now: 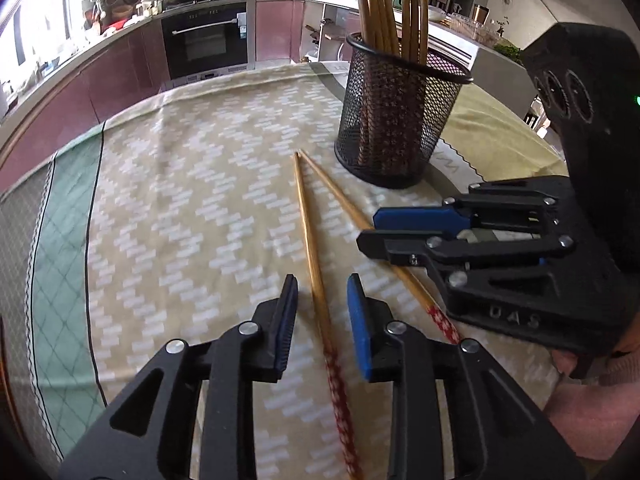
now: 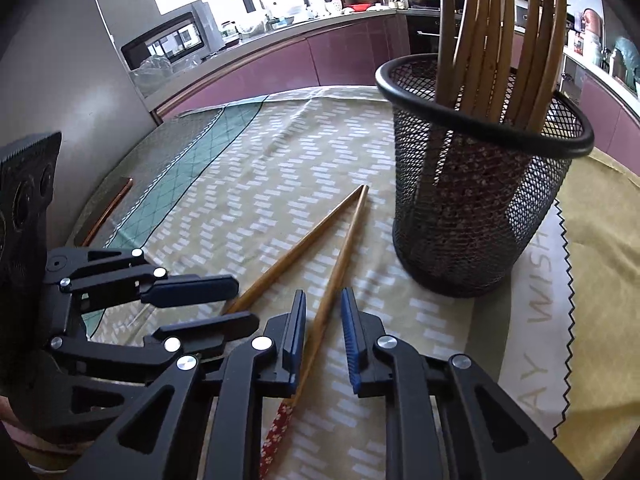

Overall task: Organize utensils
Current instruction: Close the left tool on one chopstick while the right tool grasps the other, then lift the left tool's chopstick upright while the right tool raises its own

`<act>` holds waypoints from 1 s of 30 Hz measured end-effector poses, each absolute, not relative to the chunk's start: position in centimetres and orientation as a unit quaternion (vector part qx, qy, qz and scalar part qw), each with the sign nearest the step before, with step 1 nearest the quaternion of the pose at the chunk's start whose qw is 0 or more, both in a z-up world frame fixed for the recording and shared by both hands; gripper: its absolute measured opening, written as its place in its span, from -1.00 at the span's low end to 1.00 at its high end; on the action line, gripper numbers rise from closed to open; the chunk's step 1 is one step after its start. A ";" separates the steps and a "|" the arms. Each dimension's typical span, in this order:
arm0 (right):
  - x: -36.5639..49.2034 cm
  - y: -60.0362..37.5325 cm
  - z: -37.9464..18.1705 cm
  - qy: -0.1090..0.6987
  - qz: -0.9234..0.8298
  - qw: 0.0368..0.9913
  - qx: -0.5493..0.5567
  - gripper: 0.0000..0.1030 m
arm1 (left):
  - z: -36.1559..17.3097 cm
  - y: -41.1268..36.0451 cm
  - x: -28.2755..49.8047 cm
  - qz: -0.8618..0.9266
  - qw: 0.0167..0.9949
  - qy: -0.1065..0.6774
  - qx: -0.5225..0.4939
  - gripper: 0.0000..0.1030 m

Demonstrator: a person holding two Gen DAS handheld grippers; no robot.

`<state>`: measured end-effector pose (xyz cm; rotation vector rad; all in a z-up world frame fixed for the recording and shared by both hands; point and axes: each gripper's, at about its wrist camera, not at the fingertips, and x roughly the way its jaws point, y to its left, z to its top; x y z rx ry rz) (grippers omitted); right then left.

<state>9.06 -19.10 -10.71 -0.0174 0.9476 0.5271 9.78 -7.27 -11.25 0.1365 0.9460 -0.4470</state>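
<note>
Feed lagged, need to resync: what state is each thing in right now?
Left gripper: open, straddling one loose chopstick, not gripping.
Right gripper: open, straddling the other chopstick, not gripping.
Both chopsticks: flat on the tablecloth, tips nearly meeting, outside the holder.
Holder: upright, with several chopsticks standing in it.

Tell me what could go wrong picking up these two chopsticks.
1. The chopsticks lie flat on the cloth, tips touching; lifting one may nudge the other.
2. The left gripper and right gripper, jaws open, straddle neighbouring sticks and may collide.
3. The mesh cup is already crowded, so dropping more in might snag or tip it.
</note>
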 end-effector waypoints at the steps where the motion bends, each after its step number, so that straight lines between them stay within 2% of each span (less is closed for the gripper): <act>1: 9.2 -19.1 -10.7 0.451 0.250 0.857 -0.008 -0.69 | -11.3 -7.4 10.1 -0.212 0.864 0.452 0.066 -0.50; 9: 10.0 -18.7 -10.8 0.447 0.242 0.861 -0.009 -0.71 | -11.4 -7.3 11.9 -0.201 0.869 0.448 0.057 -0.75; 11: 10.3 -18.7 -10.9 0.448 0.239 0.862 -0.004 -0.79 | -11.5 -7.1 12.2 -0.198 0.870 0.449 0.051 -0.81; 20: 10.4 -20.0 -10.6 0.444 0.237 0.863 0.035 -0.89 | -11.4 -6.5 12.2 -0.191 0.872 0.451 0.023 -0.85; 30: 9.9 -19.8 -10.4 0.448 0.267 0.853 0.034 -0.89 | -11.0 -6.1 11.2 -0.202 0.873 0.444 0.020 -0.85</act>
